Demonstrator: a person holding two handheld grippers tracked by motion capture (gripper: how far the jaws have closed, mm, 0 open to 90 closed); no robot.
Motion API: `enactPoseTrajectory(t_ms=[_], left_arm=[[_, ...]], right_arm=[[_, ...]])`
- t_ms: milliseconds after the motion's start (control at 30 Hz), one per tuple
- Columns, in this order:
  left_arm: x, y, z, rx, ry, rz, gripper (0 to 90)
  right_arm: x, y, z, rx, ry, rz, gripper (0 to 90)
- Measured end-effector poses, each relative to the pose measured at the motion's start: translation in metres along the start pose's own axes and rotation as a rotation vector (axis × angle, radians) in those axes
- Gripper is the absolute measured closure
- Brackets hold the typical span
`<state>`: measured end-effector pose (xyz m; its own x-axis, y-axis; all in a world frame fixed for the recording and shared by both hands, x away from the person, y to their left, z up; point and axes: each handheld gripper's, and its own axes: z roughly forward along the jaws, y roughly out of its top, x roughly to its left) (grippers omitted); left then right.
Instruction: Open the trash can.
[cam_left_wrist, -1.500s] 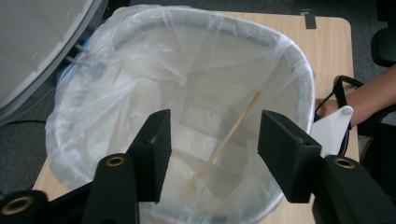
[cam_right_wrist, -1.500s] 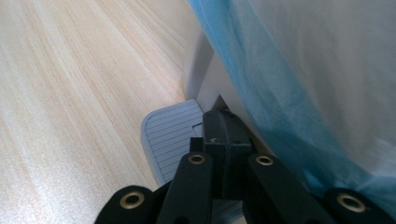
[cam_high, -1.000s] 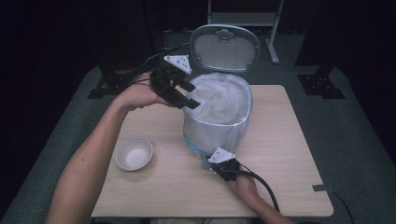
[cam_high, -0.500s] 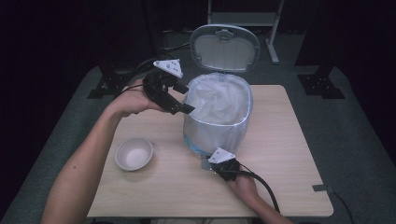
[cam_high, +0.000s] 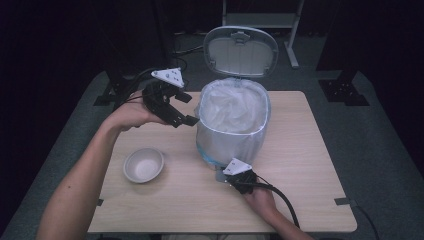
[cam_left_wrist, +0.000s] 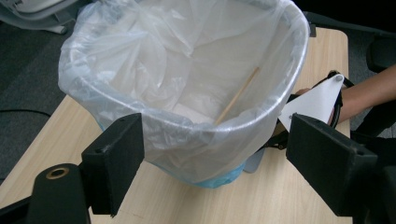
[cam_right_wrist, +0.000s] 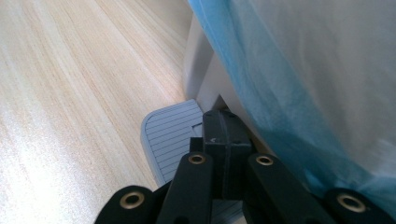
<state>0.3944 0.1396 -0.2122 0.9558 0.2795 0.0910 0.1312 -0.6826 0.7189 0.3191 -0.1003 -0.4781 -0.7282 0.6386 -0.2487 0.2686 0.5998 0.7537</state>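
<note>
Plastic-lined bin (cam_high: 232, 122): standing mid-desk (cam_high: 310, 165), lid (cam_high: 241, 50) tipped up; wooden stick (cam_left_wrist: 236, 96) lying inside the liner.
Left tool (cam_high: 184, 107): jaws just been opening, nothing between them, now hanging beside the rim instead of above it, so the drop looks done.
Right tool (cam_right_wrist: 224, 135): closed, pressing the pedal (cam_right_wrist: 170, 135).
Bowl (cam_high: 143, 164): sitting apart, empty.
</note>
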Motion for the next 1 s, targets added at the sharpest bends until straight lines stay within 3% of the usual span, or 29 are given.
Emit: enactPoseTrajectory(t_ms=[633, 1000], left_arm=[[-0.004, -0.023, -0.010, -0.016, 0.021, -0.019, 18.1], [-0.004, -0.050, -0.019, -0.033, 0.044, -0.051, 18.1]], right_arm=[[0.000, 0.000, 0.000, -0.001, -0.002, -0.001, 89.9], [0.001, 0.000, 0.000, 0.002, -0.001, 0.005, 89.9]])
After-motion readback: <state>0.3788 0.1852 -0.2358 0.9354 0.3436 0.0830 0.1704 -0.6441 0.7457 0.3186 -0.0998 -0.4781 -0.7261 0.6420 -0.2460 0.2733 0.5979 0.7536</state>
